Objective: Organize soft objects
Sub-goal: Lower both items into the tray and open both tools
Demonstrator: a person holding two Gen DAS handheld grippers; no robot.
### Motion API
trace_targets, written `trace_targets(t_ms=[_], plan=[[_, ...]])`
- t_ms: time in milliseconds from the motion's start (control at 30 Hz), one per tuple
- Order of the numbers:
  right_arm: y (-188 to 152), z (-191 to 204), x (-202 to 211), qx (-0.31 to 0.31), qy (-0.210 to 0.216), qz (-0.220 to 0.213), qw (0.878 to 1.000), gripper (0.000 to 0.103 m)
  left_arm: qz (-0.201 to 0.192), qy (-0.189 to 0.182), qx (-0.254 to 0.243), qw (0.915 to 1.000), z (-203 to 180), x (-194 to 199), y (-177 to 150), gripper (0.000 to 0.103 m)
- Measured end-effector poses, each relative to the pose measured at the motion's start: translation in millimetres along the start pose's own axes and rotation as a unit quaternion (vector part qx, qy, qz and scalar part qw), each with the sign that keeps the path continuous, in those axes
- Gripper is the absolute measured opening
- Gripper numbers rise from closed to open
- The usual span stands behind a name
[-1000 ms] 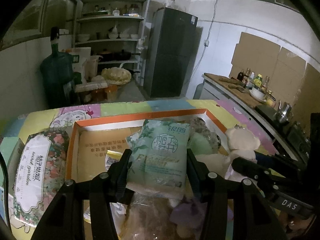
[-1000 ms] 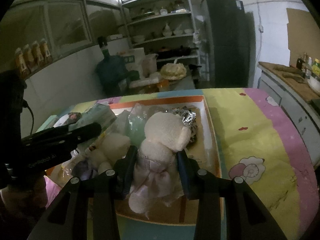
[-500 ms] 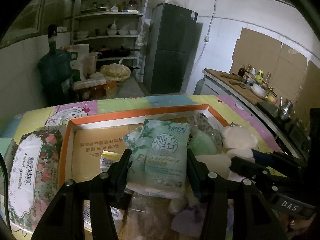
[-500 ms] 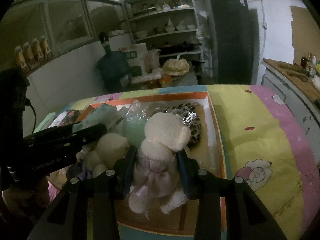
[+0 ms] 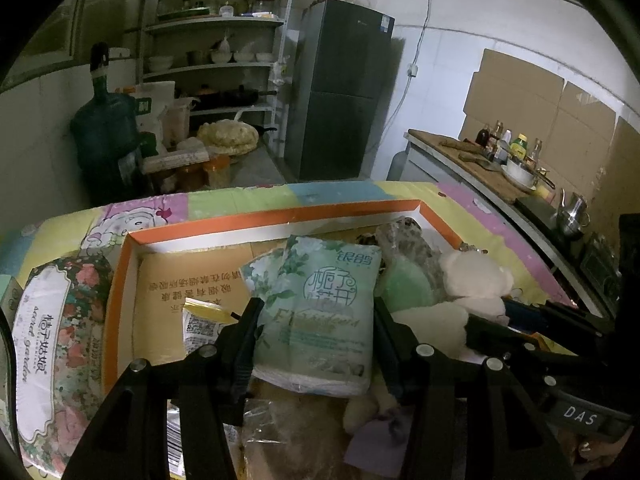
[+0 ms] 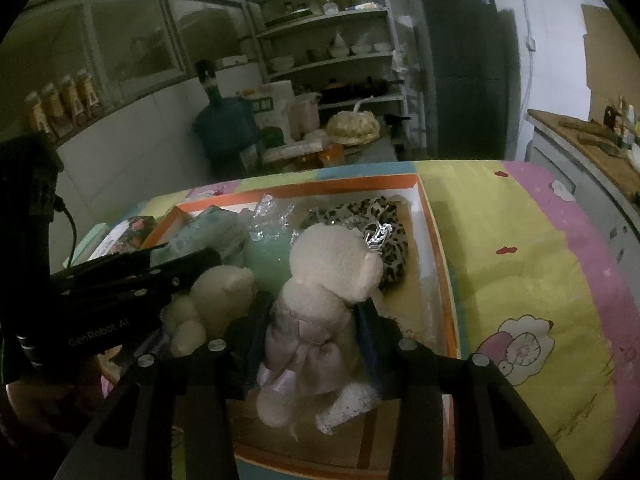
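At lower centre of each view, the left gripper (image 5: 316,320) is clamping a tissue pack (image 5: 320,312) and the right gripper (image 6: 310,312) is squeezing a plush bear (image 6: 320,292), both over the orange-rimmed box (image 5: 120,280). The bear's legs are blurring into shadow; beyond, a leopard-print cloth (image 6: 380,216) is lying half hidden.

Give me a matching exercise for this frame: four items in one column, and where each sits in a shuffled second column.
Items:
1. green tissue pack
2. plush bear
3. leopard-print fabric
4. floral tissue pack

Places:
A. lying in the far right corner of the orange-rimmed box
B. outside the box, along its left wall
C. between the left gripper fingers
D. between the right gripper fingers

Pairs: 1-C, 2-D, 3-A, 4-B
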State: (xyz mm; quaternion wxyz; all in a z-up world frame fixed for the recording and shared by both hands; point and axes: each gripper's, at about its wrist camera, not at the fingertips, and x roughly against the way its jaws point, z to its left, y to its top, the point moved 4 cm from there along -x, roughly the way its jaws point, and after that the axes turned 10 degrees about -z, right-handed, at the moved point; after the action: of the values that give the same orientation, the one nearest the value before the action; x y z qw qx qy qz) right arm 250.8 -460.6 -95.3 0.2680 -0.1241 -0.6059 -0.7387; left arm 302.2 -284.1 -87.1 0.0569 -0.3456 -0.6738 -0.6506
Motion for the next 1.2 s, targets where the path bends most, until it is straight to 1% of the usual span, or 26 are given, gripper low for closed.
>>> trace_targets(t_ms=[33, 200, 367, 467, 533, 600, 633, 700, 833, 1200], plan=[[-0.3, 0.3, -0.3, 0.0, 0.0, 0.0, 1.0, 0.046, 0.0, 0.0, 0.0, 1.0, 0.2, -0.1, -0.1, 0.052], [-0.3, -0.2, -0.5, -0.001, 0.0, 0.0, 1.0, 0.049, 0.002, -0.002, 0.006, 1.0, 2.3, -0.9, 0.1, 0.054], [-0.9, -1.2, -0.8, -0.003, 0.0, -0.001, 1.0, 0.052, 0.005, 0.009, 0.007, 0.9999, 3.0, -1.0, -0.9, 0.056], [-0.8, -0.7, -0.2, -0.002, -0.001, -0.002, 1.0, 0.055, 0.002, 0.005, 0.003, 1.0, 2.0, 1.1, -0.4, 0.056], [-0.7, -0.1, 0.7, -0.001, -0.002, -0.003, 1.0, 0.057, 0.001, 0.005, 0.001, 1.0, 2.0, 2.0, 0.4, 0.058], [-0.6, 0.1, 1.7, 0.0, -0.004, -0.004, 1.0, 0.058, 0.0, 0.006, 0.002, 1.0, 1.3, 3.6, 0.5, 0.063], [-0.6, 0.4, 3.0, 0.0, -0.005, -0.005, 1.0, 0.06, -0.002, 0.006, 0.003, 1.0, 1.4, 5.0, 0.7, 0.064], [-0.2, -0.9, 5.3, 0.001, -0.008, -0.008, 1.0, 0.061, -0.007, 0.001, 0.005, 1.0, 1.1, 7.6, 1.7, 0.065], [0.3, -2.1, 11.5, -0.002, -0.012, -0.013, 1.0, 0.061, -0.017, -0.001, 0.004, 0.9998, 0.2, 13.6, 4.2, 0.073], [1.3, 1.3, 32.5, -0.009, -0.023, -0.03, 0.999, 0.062, -0.038, -0.002, 0.001, 0.9993, -0.9, 33.5, 10.7, 0.073]])
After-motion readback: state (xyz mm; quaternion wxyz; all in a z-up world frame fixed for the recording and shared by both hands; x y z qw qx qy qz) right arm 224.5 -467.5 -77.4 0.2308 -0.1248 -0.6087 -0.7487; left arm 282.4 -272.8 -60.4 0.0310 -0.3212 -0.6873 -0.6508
